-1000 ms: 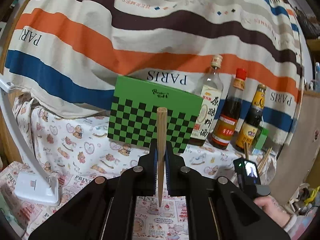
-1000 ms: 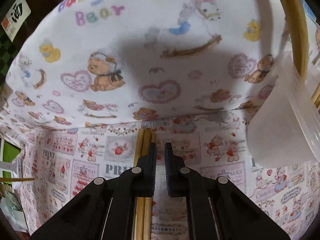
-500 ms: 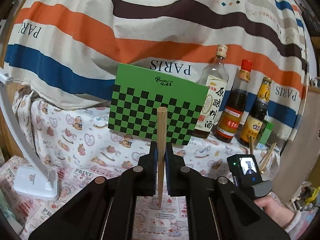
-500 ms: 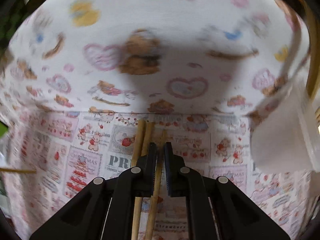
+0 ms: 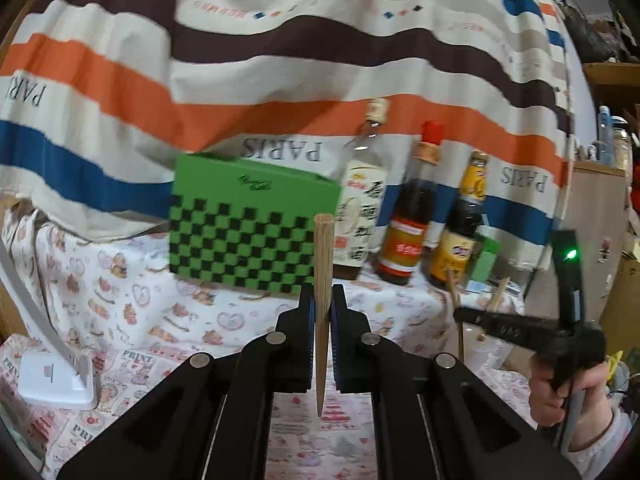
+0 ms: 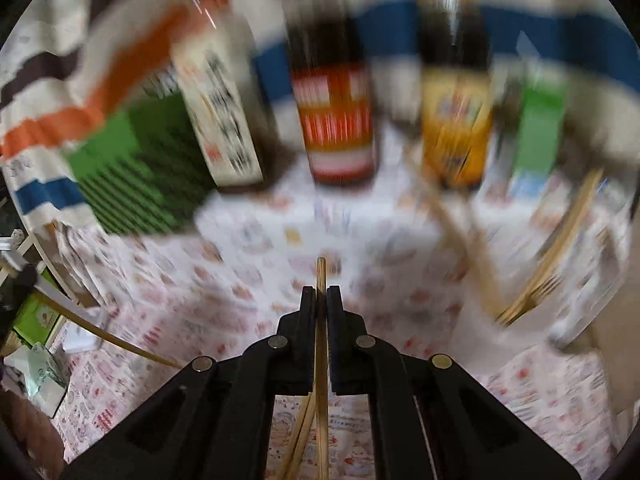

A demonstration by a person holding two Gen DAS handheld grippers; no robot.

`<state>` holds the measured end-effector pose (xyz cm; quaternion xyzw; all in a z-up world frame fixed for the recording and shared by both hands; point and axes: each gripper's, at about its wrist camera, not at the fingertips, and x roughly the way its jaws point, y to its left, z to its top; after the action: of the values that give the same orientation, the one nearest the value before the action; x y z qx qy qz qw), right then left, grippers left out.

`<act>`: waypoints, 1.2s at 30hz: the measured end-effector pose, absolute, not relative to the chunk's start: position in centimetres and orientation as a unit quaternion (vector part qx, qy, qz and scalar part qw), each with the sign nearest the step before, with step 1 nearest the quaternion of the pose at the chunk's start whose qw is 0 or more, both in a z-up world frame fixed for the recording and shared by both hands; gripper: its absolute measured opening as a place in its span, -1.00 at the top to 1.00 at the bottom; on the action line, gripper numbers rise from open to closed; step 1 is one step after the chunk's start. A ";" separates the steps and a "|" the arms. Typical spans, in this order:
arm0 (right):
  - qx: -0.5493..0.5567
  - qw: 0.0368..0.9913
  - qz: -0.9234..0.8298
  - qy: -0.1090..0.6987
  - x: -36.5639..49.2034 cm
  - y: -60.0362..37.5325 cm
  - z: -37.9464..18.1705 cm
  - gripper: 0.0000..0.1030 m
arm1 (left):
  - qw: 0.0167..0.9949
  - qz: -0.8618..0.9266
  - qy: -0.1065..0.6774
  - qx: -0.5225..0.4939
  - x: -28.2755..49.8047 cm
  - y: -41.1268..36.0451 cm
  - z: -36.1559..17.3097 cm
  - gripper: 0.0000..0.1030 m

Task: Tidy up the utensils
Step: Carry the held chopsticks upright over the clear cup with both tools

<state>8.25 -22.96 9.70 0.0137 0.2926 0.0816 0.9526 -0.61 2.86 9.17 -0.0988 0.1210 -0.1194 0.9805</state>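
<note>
**Both grippers clamped on chopsticks**

Nearest in the left wrist view: left gripper (image 5: 321,302) shut tight on a single wooden chopstick (image 5: 322,280), standing upright between the jaws, blunt end up, pointed tip hanging low over the printed tablecloth (image 5: 132,312). Off to the right, above the cloth: right gripper (image 5: 460,315), held in a hand (image 5: 560,394), jaws closing on a second chopstick (image 6: 321,280) pinched between them and poking out past the tips; two more sticks (image 6: 298,440) lying on the cloth below it. Further back: white lamp base (image 5: 56,380) at left, loose chopsticks (image 6: 556,256) at right. Behind: green checkered box (image 5: 248,232), then three sauce bottles (image 5: 408,224) in a row. Farthest: striped cloth (image 5: 240,60) draped as a backdrop.
</note>
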 end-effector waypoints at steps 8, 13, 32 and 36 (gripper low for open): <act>-0.006 0.980 0.073 0.183 2.1 -23.6 15.9 0.89 | 0.979 -0.134 0.143 -0.065 -0.5 -1.4 14.5 0.88; 0.014 0.989 0.081 0.127 0.5 -24.1 19.8 0.89 | 0.979 -0.140 0.136 -0.060 -0.5 -4.1 18.0 0.88; 0.077 0.996 -0.001 0.055 0.7 -34.0 21.8 0.89 | 0.962 -0.216 0.155 -0.062 5.8 -15.8 18.8 0.88; 0.110 0.993 -0.018 0.041 1.6 -37.0 21.5 0.89 | 0.965 -0.205 0.155 -0.057 7.1 -17.5 18.2 0.88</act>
<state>1.57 -36.96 21.52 0.1104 0.0413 -0.0179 0.9929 7.09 -17.54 18.22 -0.0565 0.1546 -0.2050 0.9648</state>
